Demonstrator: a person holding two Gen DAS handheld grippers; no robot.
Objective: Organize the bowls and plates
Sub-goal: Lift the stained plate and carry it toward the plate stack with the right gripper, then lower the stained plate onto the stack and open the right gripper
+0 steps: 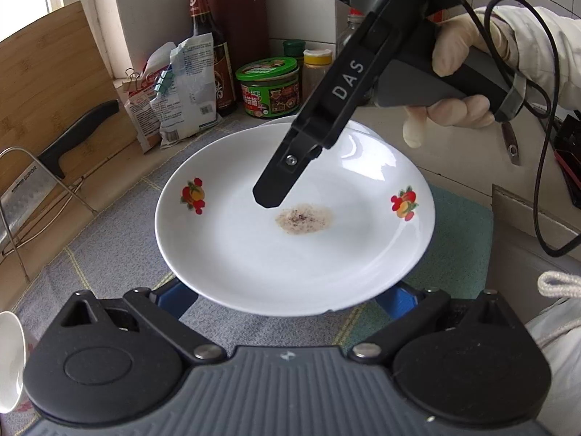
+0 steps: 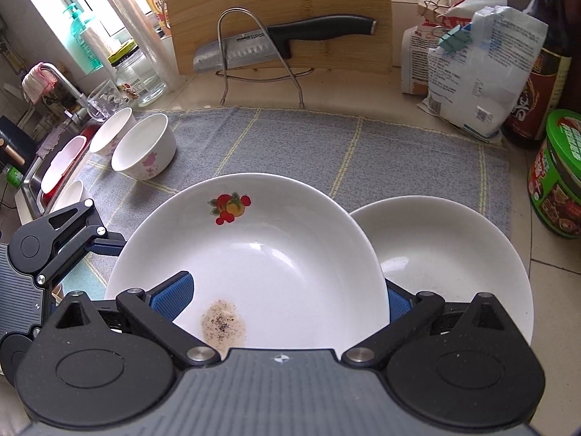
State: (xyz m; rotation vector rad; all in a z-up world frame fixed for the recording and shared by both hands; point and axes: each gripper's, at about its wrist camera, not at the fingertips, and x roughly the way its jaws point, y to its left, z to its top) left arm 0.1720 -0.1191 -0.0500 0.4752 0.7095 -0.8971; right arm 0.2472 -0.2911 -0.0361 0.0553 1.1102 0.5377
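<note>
White glazed plate (image 2: pixel 261 254): round and shallow, printed with red fruit motifs, marked by a speckled beige smear; held above the grey checked woven cloth (image 2: pixel 326 145) on the bench.
Right tongs (image 2: pixel 287 299): blue ribbed pads are set astride the plate's rim, one inside, one outside; whether clenched cannot be told.
Left tongs (image 1: pixel 290 296): blue fingers are spread under the plate's near edge; grip cannot be told.
Second plate (image 2: pixel 454 254): plain white, lying just beside, partly overlapped.
Bowls (image 2: pixel 145 152): white, pink-flowered, grouped on the cloth's far left.

Glossy ceramic plate (image 1: pixel 290 247); woven cloth mat (image 2: pixel 326 145); bamboo board (image 2: pixel 283 18).
</note>
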